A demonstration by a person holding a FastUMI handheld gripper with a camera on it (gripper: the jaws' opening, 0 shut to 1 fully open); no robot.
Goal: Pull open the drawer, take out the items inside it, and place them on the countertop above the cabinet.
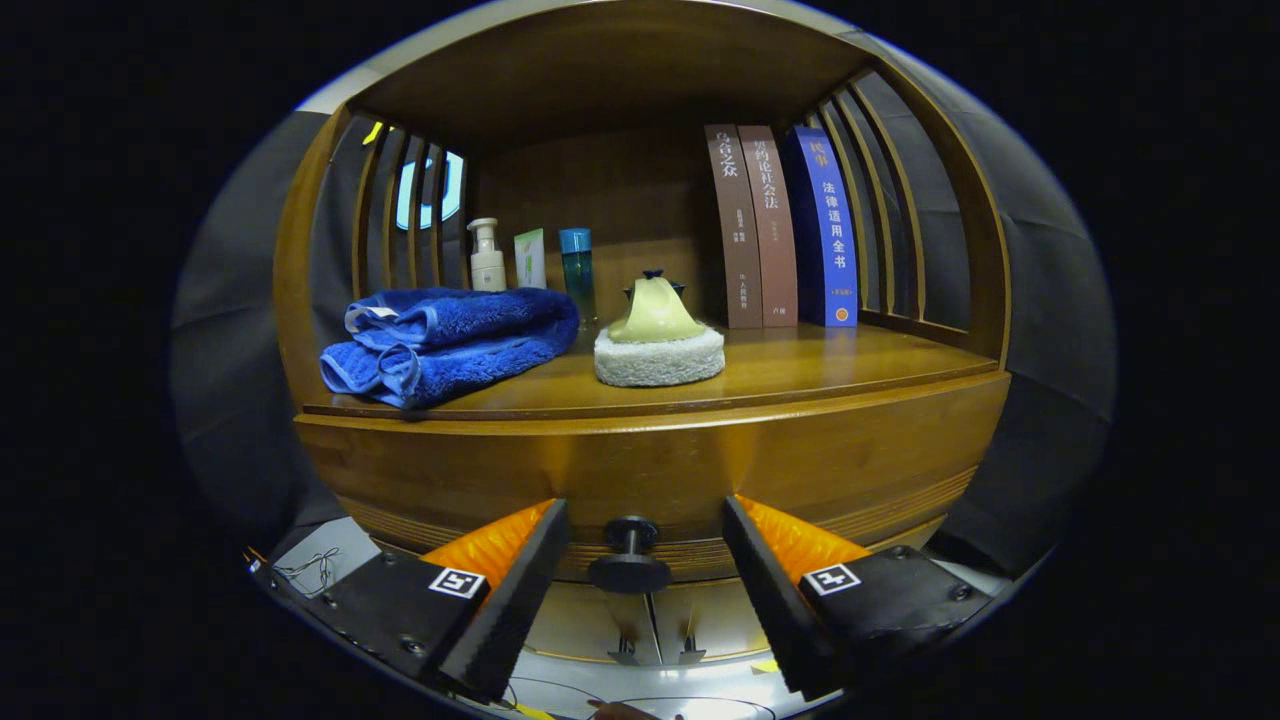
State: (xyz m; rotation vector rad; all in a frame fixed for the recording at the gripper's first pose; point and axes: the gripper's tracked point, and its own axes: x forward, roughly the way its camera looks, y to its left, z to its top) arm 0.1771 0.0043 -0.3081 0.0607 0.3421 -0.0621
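Note:
A wooden cabinet stands ahead of me, its countertop (830, 365) level with the middle of the view. Below the countertop is the drawer front (650, 470), closed, with a dark round knob (629, 555). My gripper (645, 525) is open, and the knob sits between its two fingers, a gap showing on each side. On the countertop lie a folded blue towel (450, 340) and a round white sponge (659, 358) with a yellow top. The drawer's contents are hidden.
At the back of the shelf stand a pump bottle (487, 258), a small tube (530, 258) and a teal bottle (577, 270). Three upright books (780, 225) lean at the right. Slatted wooden sides (400, 210) close the shelf in left and right.

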